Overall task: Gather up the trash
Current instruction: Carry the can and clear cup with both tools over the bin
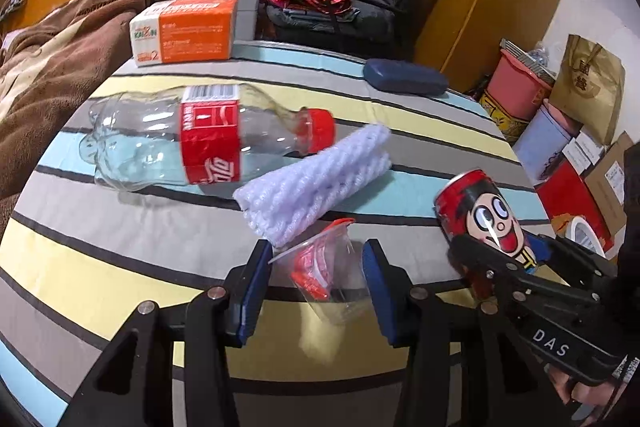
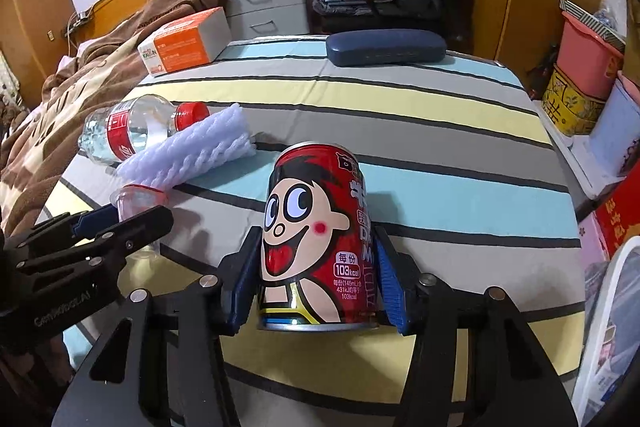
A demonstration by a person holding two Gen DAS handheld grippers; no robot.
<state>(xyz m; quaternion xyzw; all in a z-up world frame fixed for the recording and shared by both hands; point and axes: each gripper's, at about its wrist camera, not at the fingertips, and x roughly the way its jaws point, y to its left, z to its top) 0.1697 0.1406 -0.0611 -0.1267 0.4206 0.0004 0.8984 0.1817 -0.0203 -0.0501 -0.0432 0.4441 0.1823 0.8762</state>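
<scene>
A clear plastic cup (image 1: 328, 267) with a red wrapper inside lies on the striped bed between the fingers of my left gripper (image 1: 318, 287); whether the pads press on it I cannot tell. My right gripper (image 2: 318, 277) is shut on a red cartoon-face can (image 2: 318, 239), held upright over the bed; it also shows in the left wrist view (image 1: 484, 223). An empty clear bottle (image 1: 192, 143) with red label and cap lies on its side. A white foam net sleeve (image 1: 316, 183) lies beside it. In the right wrist view the left gripper (image 2: 100, 223) sits at the cup (image 2: 136, 203).
An orange and white box (image 1: 184, 31) and a dark blue case (image 1: 404, 77) lie at the bed's far end. A brown blanket (image 1: 60, 67) covers the left side. Bins, bags and boxes (image 1: 560, 115) stand on the floor at right. A grey drawer unit (image 2: 264, 7) stands behind.
</scene>
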